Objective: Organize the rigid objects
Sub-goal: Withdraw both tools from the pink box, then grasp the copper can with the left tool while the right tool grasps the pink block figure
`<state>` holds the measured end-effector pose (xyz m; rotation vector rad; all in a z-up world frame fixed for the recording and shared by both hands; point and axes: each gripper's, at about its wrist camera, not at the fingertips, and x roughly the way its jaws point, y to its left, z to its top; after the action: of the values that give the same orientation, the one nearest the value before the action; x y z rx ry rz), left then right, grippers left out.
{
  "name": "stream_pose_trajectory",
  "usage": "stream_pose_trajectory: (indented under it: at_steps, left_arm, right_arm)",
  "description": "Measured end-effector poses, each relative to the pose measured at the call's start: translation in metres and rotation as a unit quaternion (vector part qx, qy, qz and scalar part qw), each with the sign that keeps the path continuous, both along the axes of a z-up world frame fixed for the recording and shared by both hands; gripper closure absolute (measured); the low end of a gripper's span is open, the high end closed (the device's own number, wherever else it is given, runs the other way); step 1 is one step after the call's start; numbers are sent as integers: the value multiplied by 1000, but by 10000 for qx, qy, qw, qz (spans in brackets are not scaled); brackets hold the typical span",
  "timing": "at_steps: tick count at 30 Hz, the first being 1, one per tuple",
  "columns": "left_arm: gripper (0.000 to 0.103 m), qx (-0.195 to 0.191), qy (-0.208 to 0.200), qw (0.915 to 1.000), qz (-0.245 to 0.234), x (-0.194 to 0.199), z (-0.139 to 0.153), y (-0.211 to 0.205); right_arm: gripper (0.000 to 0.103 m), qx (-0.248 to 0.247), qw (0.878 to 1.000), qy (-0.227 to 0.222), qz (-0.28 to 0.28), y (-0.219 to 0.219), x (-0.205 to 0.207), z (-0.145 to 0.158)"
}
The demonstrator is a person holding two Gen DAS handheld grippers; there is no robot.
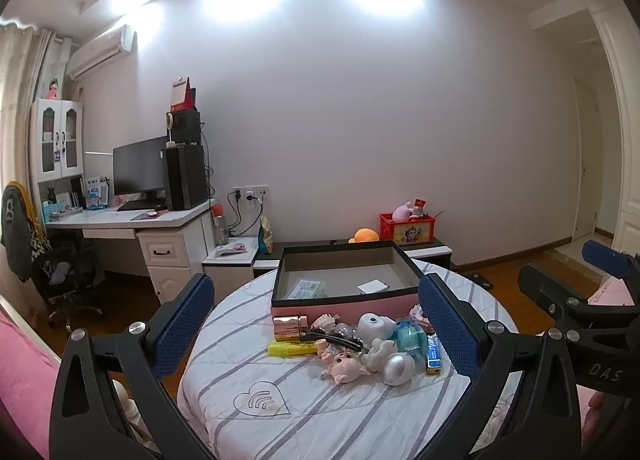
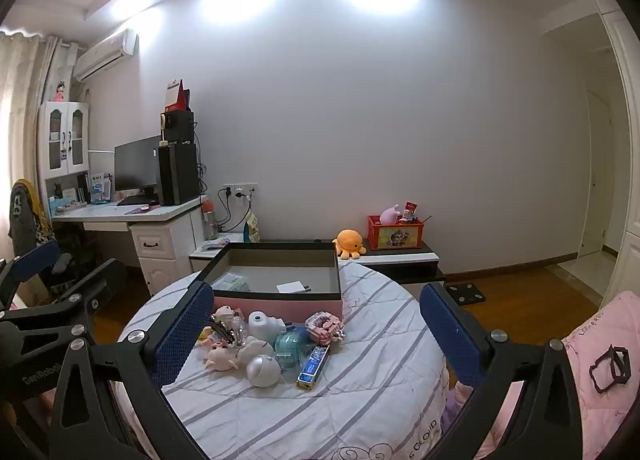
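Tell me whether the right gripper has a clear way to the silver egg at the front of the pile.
Probably yes. The right gripper is open and empty, and the silver egg lies at the near edge of the pile on the bed, nothing in front of it. The white toy touches it behind.

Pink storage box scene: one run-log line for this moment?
left gripper: open, empty | right gripper: open, empty | pink storage box: nearly empty | small toys pile: unsorted

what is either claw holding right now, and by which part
Nothing is held. The left claw and right claw both stand open and empty above the white striped quilt, short of the pile of small toys.
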<state>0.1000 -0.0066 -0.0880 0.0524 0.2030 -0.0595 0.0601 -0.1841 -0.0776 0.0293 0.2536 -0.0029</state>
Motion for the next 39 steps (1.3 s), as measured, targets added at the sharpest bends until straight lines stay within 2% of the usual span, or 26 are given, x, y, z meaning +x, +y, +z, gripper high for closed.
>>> stream_pose_trajectory:
  at_steps: [5, 8, 13, 18, 23, 26, 33, 36, 39]
  left_arm:
    - [0, 22, 108, 9999, 60, 9, -8, 4]
    - [0, 59, 335, 9993, 157, 22, -21, 9]
    - [0, 110, 828, 9962, 265, 47, -48, 18]
    - [0, 98, 1419, 9895, 269, 74, -81, 26]
    - [0, 90, 1723, 9847, 252, 91, -99, 30]
    - [0, 81, 1850, 9824, 244, 100, -106, 33]
    - [0, -17, 2035, 9785, 333, 126, -115, 42]
    - [0, 79, 2125, 9759, 493, 145, -120, 48]
    - [0, 5, 2234, 9733, 532, 160, -125, 54]
  right_arm:
    - [0, -5, 9999, 114, -67, -3, 8, -7]
    - [0, -25, 9995, 303, -128, -6, 17, -17]
    - [0, -16, 9954, 946, -125, -12, 46, -54]
    - [0, -4, 9847, 1738, -88, -11, 83, -99]
    - [0, -103, 9744, 2246, -57, -9, 117, -130]
    - [0, -133, 9695, 2448, -35, -8, 132, -139]
    - [0, 53, 9758, 2180, -151, -27, 131, -126]
    - [0, 82, 9763, 2143, -288, -39, 139, -121]
    - [0, 180, 9756, 2156, -376, -49, 149, -119]
